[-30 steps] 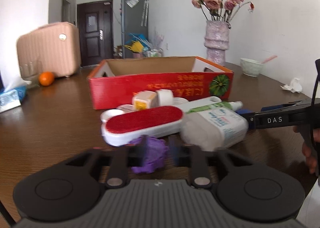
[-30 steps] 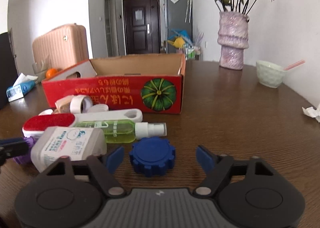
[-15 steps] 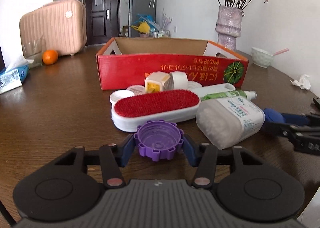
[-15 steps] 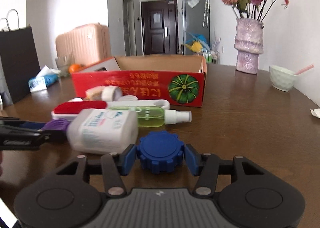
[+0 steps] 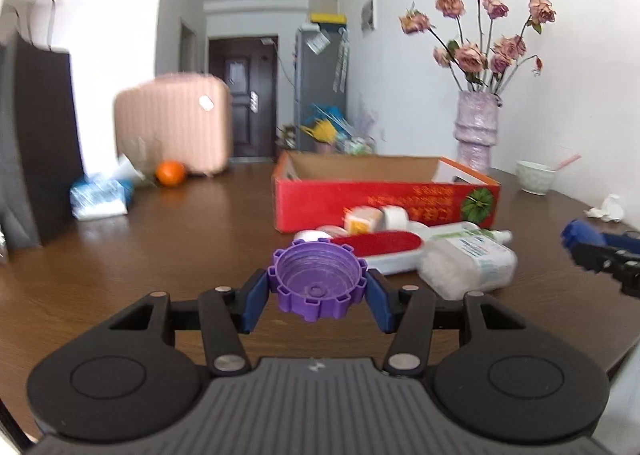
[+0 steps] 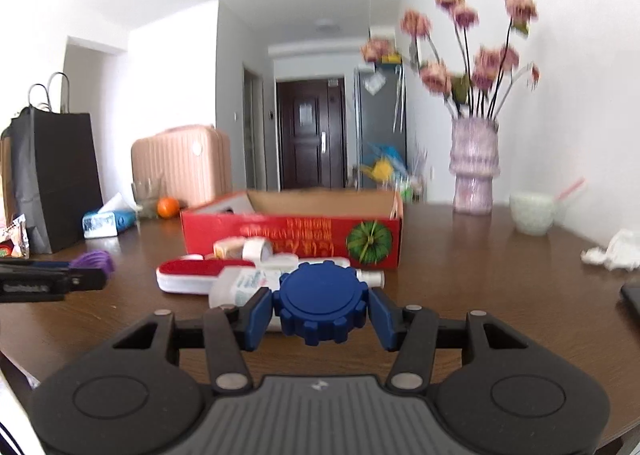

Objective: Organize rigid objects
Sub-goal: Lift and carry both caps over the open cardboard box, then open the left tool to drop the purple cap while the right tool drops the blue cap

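Observation:
My left gripper (image 5: 318, 287) is shut on a purple notched cap (image 5: 318, 279), its hollow side up, lifted off the table. The right gripper (image 6: 322, 305) is shut on a blue notched cap (image 6: 322, 301), flat side up, also raised. Behind them stands an open red cardboard box (image 5: 384, 201) (image 6: 292, 233). In front of the box lie a red lint brush (image 5: 380, 249) (image 6: 188, 273), a white bottle (image 5: 468, 261) (image 6: 240, 285), a green spray bottle (image 5: 480, 233) and small white rolls (image 6: 254, 249). Each gripper shows at the edge of the other's view.
A pink vase of dried roses (image 6: 474, 169), a pale bowl (image 6: 534, 211) and crumpled tissue (image 6: 612, 251) stand at the right. A tissue pack (image 5: 100, 199), an orange (image 5: 170, 173), a black paper bag (image 6: 52, 179) and a pink suitcase (image 5: 174, 127) are at the left.
Both grippers closed on their caps, the right one from wide open around the blue cap. Both then lifted the caps off the table and drew back from the pile.

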### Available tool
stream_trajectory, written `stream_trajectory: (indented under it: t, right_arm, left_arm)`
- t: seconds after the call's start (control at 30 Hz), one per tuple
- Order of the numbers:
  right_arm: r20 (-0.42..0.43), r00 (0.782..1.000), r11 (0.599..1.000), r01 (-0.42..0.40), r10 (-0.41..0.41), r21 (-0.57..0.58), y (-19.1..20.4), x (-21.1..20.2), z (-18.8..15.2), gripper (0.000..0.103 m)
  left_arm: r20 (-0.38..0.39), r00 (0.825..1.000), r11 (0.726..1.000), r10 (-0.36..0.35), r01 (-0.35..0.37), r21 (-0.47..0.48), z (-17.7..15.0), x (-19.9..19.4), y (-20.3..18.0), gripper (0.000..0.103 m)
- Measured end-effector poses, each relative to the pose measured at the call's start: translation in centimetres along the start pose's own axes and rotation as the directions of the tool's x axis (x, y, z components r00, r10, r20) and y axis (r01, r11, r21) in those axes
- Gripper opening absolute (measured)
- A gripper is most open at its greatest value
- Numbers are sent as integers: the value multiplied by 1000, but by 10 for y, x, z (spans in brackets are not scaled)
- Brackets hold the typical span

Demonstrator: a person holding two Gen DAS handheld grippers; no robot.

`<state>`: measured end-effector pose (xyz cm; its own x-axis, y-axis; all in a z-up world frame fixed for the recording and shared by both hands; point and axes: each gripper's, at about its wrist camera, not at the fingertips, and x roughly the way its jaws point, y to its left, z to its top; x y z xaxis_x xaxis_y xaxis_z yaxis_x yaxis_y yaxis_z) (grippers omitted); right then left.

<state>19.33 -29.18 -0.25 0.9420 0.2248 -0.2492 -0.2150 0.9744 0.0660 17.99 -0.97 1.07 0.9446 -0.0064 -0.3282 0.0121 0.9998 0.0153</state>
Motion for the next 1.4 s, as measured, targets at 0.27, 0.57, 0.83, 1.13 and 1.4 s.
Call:
stream_trajectory:
  t: [0.27,0.57,0.83,1.13,1.4]
  right_arm:
    - [79,994,993,-87,81,77,-10,28,39,52]
    - [44,991,990,-126,124,62,-34,154,118,52]
    - [-163,986,999,-34,35,9,-43,301,164,52]
    - [-507,858,996,91,-81,-5,-64,440,151,52]
    - [-541,841,1000,24,-30,-18,-52,439,152,81]
  left_arm:
    - [139,990,997,-7,18,-76,46,23,11,53]
    - [151,986,995,-63,74,-67,138,147,13,53]
    - [-98,995,996,-35,27,-79,182,293,9,54]
    - [-416,909,999,-17,30,25,176,413,-4,66]
    - [-351,936,996,-30,56,64,168,391,-7,92]
